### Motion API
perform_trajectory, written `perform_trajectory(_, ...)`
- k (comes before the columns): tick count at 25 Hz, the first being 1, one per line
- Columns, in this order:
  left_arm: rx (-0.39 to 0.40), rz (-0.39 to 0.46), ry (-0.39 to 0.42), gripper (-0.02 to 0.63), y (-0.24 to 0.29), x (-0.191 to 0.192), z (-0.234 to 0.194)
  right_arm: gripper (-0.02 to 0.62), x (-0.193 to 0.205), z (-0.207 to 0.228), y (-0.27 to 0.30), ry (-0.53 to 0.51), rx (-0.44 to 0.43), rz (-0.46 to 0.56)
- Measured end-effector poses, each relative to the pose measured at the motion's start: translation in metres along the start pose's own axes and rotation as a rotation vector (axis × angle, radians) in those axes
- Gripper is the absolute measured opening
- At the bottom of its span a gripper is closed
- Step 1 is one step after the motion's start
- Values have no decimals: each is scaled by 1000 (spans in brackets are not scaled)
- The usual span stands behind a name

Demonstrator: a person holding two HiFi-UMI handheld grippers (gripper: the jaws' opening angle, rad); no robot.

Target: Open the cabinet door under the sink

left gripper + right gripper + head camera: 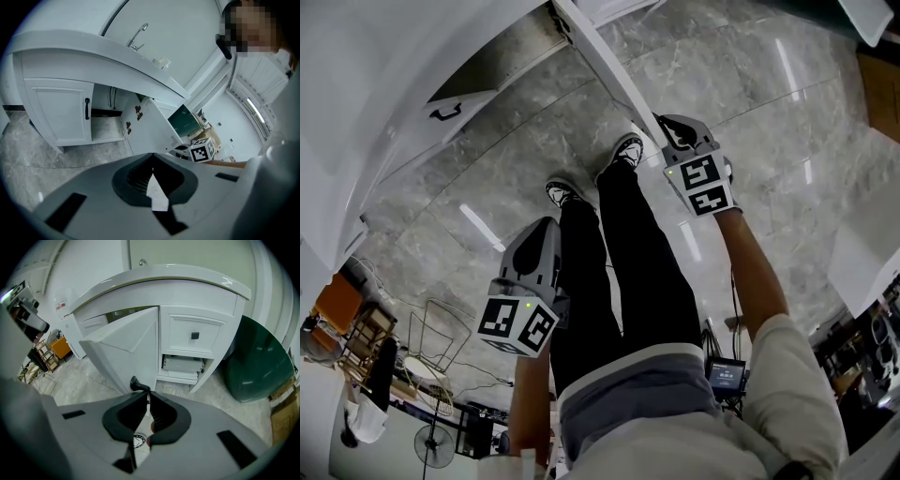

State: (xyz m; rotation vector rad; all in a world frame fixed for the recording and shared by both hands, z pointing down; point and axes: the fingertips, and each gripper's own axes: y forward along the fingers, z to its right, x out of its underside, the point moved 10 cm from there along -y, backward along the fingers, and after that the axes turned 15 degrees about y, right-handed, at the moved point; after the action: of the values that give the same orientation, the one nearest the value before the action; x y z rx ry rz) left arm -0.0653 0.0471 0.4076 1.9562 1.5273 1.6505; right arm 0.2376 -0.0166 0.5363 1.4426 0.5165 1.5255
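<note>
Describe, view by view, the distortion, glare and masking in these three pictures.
Head view: ceiling lights glare in streaks on the glossy floor, whose seams curve. Left gripper view: dark vignette, curved countertop, mosaic patch upper right. Right gripper view: countertop bows into an arc; the door handle at the jaws is sharp.

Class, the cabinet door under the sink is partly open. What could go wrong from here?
The right claw pinches the black handle only at its tips, so it might slip off. The door has its edge close by the person's shoe; swinging it wider could clip that foot.
</note>
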Motion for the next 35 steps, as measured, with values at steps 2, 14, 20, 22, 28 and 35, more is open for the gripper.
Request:
perform_trajectory(2,-1,4,1,0,0,-2,1,28,0,1,0,-4,-4,-5)
perform_trajectory(14,7,47,-8,0,-9,-7,5,21,0,4,-21,-9,-6,-60)
perform_trajectory(20,9,70,-1,0,-21,-20,9,12,-3,3,-45,52,2,-52)
perform_trajectory(22,8,91,-1,0,-24,-27,8,12,-7,-1,-52,38,3,-53)
perform_trajectory(28,32,162,-26,-1,-35,-59,13,12,-26,-7,-80,87,1,-5)
perform_trajectory(35,37,207,4,0,-55,-84,16,12,-51,-18,-114,111,1,70)
